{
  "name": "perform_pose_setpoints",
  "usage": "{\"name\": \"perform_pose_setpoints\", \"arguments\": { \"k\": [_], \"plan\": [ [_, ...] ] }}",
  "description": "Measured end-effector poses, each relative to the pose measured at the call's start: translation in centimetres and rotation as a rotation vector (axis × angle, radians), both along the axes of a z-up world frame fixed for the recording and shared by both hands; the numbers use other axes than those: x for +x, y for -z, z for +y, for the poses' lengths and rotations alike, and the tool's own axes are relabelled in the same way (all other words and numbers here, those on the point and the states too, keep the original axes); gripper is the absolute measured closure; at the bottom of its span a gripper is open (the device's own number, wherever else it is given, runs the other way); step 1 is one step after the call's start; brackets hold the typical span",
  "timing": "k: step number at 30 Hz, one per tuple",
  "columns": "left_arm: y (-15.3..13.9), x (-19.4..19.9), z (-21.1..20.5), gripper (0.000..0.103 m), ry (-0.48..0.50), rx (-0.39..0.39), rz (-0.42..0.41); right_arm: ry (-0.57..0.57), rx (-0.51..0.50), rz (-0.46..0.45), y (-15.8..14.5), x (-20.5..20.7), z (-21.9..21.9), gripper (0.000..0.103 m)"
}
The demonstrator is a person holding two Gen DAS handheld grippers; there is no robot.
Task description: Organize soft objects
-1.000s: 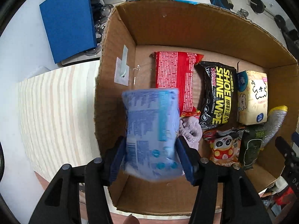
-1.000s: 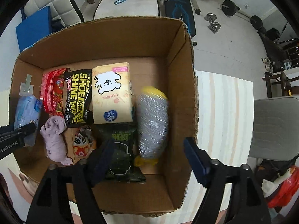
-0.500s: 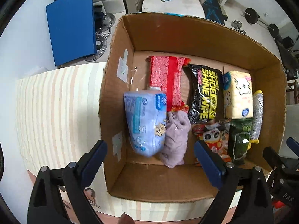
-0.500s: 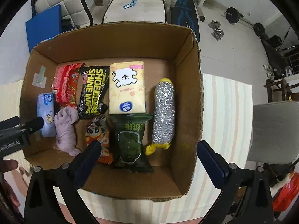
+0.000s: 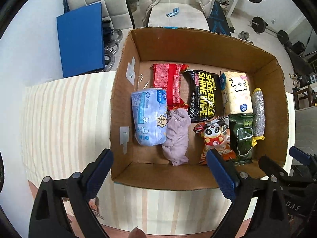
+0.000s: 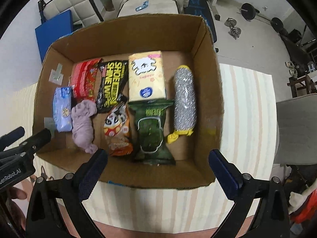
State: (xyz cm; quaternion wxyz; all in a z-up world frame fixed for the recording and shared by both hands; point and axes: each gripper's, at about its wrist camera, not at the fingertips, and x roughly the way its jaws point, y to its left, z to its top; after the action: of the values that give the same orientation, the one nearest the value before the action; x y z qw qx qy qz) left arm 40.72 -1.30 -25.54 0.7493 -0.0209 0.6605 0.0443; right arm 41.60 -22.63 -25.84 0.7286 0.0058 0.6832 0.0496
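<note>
1. Two views, left wrist first: left gripper (image 5: 159, 170) at lower centre, fingers spread wide, clamping nothing, above near wall of cardboard box (image 5: 126, 91).
2. Inside, left of centre: blue tissue pack (image 5: 148, 117) touching lilac cloth (image 5: 177, 134); red packet (image 5: 168, 87), black wipes pack (image 5: 202, 95) and yellow tissue pack (image 5: 235, 95) across upper row.
3. Right wrist next: right gripper (image 6: 158, 170) at bottom, fingers wide apart, empty.
4. Centre of frame: panda snack bag (image 6: 117, 129), green packet (image 6: 152, 130), silver scrubber (image 6: 185, 99) near box's right wall.

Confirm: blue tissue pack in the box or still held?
In the box. The blue tissue pack lies on the cardboard box floor against its left wall, beside the purple cloth; left tongs open, empty.
</note>
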Motion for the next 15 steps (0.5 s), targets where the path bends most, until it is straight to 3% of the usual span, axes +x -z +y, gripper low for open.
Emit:
{"name": "perform_pose_setpoints", "arguments": {
  "k": [6,15],
  "plan": [
    [-2.4,-1.7,0.0,0.007,-0.007,-0.020,-0.043,0.006,0.008,-0.037,-1.7,-1.2,-0.2,0.000],
    [-10.1,-7.7,-1.6,0.007,-0.007,-0.032,-0.206,-0.001,0.050,-0.180,-8.8,-5.6,-1.1,0.000]
  ]
}}
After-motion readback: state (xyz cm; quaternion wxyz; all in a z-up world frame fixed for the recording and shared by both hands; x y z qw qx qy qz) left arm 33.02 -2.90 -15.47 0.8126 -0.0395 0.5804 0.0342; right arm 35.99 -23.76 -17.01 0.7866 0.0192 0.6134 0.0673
